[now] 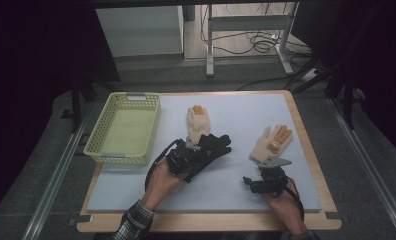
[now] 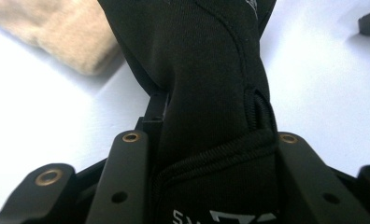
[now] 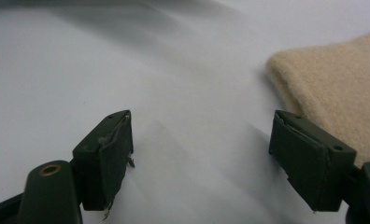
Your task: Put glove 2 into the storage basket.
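A black glove [image 1: 213,146] lies mid-table, and my left gripper [image 1: 193,155] is shut on its cuff end. In the left gripper view the black glove [image 2: 206,79] runs up between the jaws. One beige glove with orange fingertips [image 1: 198,122] lies just beyond it, its edge showing as the beige glove [image 2: 57,32]. A second beige glove [image 1: 271,142] lies to the right. My right gripper [image 1: 256,174] stands open just short of its cuff, holding nothing. In the right gripper view, that beige glove [image 3: 342,84] lies beside the right jaw of the open gripper [image 3: 202,158].
A yellow perforated basket [image 1: 98,135] stands at the table's left, with nothing seen inside. The pale mat [image 1: 236,195] covers the wooden tabletop. Dark floor, metal rails and a frame with cables lie beyond the table's far edge.
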`<state>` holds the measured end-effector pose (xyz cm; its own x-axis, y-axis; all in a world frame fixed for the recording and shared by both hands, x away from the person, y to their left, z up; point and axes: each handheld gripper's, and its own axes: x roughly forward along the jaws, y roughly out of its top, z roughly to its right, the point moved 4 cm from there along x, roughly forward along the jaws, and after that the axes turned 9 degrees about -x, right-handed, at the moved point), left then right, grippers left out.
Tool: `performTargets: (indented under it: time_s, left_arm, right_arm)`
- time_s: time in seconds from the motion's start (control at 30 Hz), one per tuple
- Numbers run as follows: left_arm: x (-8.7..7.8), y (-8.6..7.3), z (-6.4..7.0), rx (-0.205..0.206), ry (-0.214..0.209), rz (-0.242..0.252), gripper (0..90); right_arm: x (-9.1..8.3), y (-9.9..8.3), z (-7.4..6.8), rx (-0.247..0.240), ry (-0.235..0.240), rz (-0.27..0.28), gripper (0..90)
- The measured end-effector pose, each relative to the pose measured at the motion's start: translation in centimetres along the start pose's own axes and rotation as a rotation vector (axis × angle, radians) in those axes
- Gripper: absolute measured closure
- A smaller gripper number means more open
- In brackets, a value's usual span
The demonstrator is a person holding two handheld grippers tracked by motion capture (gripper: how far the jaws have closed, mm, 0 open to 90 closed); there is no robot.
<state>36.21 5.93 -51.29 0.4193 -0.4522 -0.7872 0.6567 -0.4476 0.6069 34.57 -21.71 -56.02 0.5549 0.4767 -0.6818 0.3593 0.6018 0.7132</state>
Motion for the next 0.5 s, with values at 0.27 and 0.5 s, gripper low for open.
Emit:
performTargets:
  time_s: [0.27, 0.5]
  left_arm:
    - [-2.0, 1.4, -0.9, -0.008, 0.032, 0.021, 63.4]
    - [-3.4, 2.6, -2.4, -0.031, 0.063, 0.026, 63.4]
  right_arm:
    - [0.0, 0.0, 0.0, -0.001, 0.0, -0.001, 21.4]
    - [0.0, 0.0, 0.0, -0.002, -0.002, 0.0, 21.3]
